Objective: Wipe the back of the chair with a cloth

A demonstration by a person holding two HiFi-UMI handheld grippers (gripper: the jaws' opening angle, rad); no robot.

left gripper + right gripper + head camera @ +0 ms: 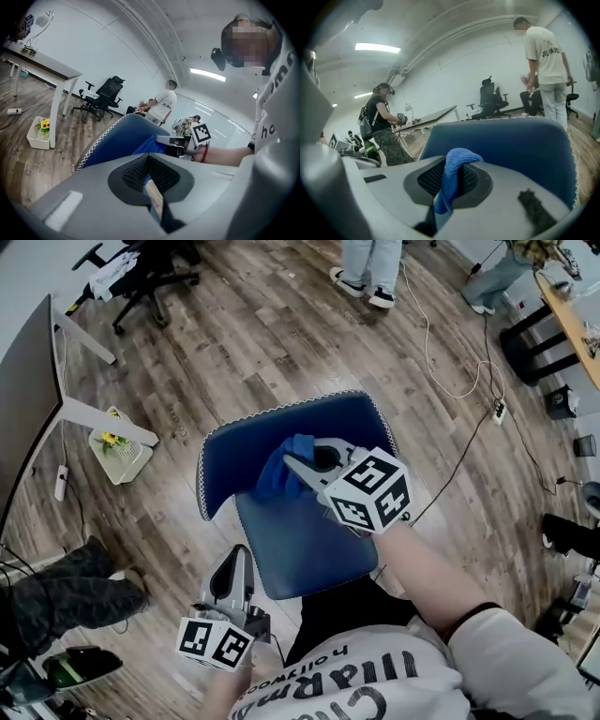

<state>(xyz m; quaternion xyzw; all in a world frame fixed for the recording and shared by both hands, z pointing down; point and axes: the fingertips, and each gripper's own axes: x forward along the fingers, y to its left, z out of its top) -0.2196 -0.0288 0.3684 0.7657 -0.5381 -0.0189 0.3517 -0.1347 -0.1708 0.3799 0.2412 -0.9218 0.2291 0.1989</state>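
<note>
Right gripper (292, 463), centre frame: fingers clamped on cloth (278, 476); chair back (272, 423) just ahead, running crosswise. Left gripper (236, 561), lower left: fingers together, empty, farther.

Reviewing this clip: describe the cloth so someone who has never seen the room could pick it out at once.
Find the blue chair in the middle of the wood floor. At the inner face of its backrest, the right gripper is shut on the cloth. It is a bunched, fuzzy piece, brighter blue than the darker, smooth upholstery around it.
</note>
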